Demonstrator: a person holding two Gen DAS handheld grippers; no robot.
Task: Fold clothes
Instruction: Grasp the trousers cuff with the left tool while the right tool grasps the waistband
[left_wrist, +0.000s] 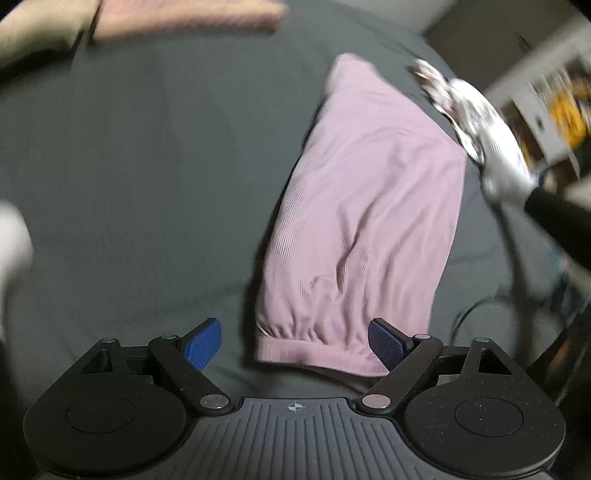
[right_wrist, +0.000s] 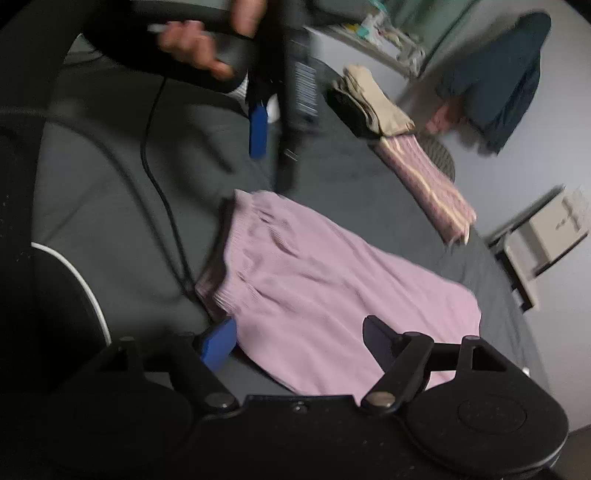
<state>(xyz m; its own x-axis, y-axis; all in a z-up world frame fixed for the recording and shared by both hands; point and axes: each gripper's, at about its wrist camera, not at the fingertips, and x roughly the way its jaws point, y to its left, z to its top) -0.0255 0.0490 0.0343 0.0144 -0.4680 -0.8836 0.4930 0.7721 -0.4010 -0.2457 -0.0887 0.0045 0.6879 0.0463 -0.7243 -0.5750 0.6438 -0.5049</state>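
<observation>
On grey bed (left_wrist: 147, 166), lying flat: pink garment (left_wrist: 362, 206); hovering apart, holding nothing: left claw (left_wrist: 295, 343), right claw (right_wrist: 299, 343); next fold likely needing its waistband edge.

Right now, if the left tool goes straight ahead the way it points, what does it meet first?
Most likely the pink garment: its elastic hem lies just ahead, between the open fingers of the left tool. Depth is unclear, so it may pass just above the cloth.

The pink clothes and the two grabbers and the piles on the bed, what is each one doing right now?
pink garment: folded, lying flat on the grey bed sheet, not gripped.
left gripper: open, at the garment's elastic hem.
right gripper: open, over the garment's edge.
beige stack: folded, at the bed's edge.
striped pink stack: folded, beside the beige one.
</observation>
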